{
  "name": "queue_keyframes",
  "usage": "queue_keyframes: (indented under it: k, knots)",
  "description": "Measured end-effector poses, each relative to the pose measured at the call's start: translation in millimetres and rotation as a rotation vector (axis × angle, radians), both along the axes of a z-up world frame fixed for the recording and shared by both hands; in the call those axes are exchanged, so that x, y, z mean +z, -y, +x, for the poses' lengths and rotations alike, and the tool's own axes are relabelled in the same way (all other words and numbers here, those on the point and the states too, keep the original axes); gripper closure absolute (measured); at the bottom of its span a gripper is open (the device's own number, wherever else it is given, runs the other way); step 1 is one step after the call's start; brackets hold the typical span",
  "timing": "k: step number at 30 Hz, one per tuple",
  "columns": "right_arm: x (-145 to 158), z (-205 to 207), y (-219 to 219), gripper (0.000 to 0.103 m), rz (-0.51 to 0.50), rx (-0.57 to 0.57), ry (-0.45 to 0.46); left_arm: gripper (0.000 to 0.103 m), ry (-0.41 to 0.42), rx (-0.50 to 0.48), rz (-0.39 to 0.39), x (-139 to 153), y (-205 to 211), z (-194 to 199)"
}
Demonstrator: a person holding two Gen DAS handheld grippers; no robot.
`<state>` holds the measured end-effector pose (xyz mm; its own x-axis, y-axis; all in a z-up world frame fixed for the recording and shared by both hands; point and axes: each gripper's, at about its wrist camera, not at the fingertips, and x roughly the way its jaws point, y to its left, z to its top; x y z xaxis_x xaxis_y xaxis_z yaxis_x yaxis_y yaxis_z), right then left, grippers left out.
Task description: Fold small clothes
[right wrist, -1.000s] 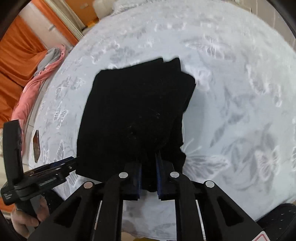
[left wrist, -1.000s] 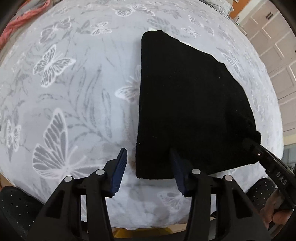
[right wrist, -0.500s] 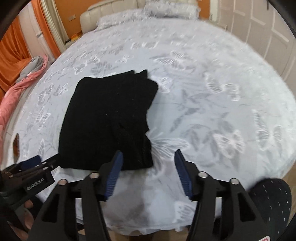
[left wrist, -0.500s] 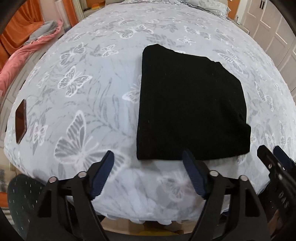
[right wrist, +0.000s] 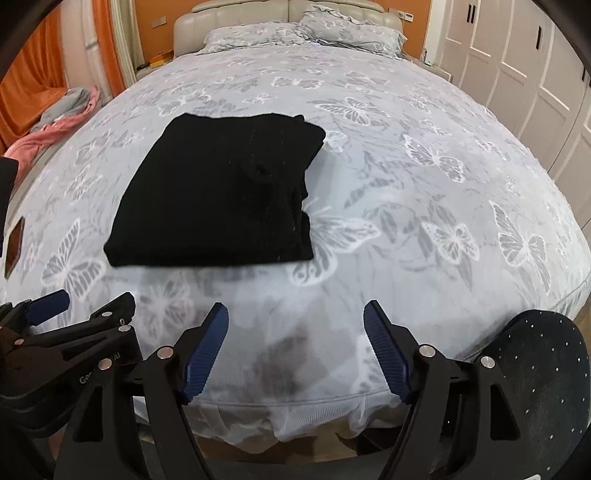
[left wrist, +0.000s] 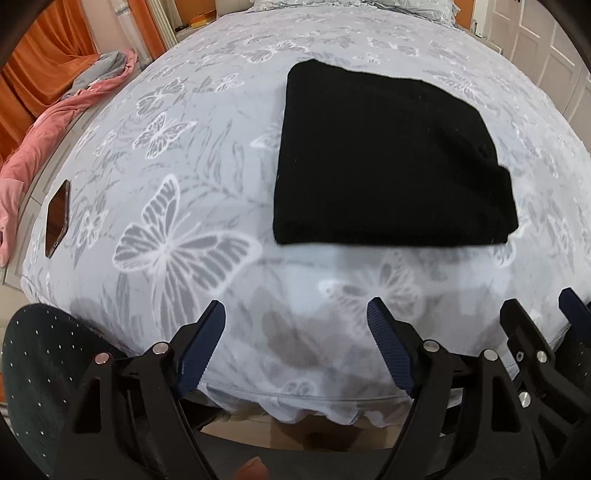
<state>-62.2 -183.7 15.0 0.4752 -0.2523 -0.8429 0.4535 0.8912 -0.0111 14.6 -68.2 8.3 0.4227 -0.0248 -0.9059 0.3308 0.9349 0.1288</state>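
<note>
A black garment (left wrist: 388, 158) lies folded into a flat rectangle on the butterfly-print bed; it also shows in the right wrist view (right wrist: 221, 192). My left gripper (left wrist: 295, 332) is open and empty, held back over the bed's near edge, short of the garment. My right gripper (right wrist: 295, 332) is open and empty too, back over the near edge and to the right of the garment. The right gripper's fingers (left wrist: 532, 332) show at the lower right of the left wrist view, and the left gripper's fingers (right wrist: 110, 317) show at the lower left of the right wrist view.
The bedspread (right wrist: 424, 184) covers the whole bed, with pillows (right wrist: 295, 29) at the headboard. A dark phone (left wrist: 57, 218) lies near the left edge. A pink and grey blanket (left wrist: 66, 118) hangs off the left side. White wardrobe doors (right wrist: 535, 74) stand on the right.
My right gripper let go of the garment's near edge and opened. Both grippers pulled back toward the near edge of the bed and opened wider. The garment stays folded.
</note>
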Motion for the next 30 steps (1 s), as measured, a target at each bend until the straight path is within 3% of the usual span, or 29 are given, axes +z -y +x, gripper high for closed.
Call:
queue_keyframes:
  k: [9,13,30]
  knots:
    - [-12,-5,-13,0.029,-0.004,-0.015,-0.003,0.026,0.041,-0.002,0.007,-10,-11,-8]
    - [-15,-6,-19,0.029,-0.028,-0.016,-0.008,0.026,0.012,-0.005,-0.021,-16,-16,-6]
    - [-14,-7,-20,0.029,-0.031,-0.021,0.015,0.025,0.066,0.013,-0.038,-10,-16,-7]
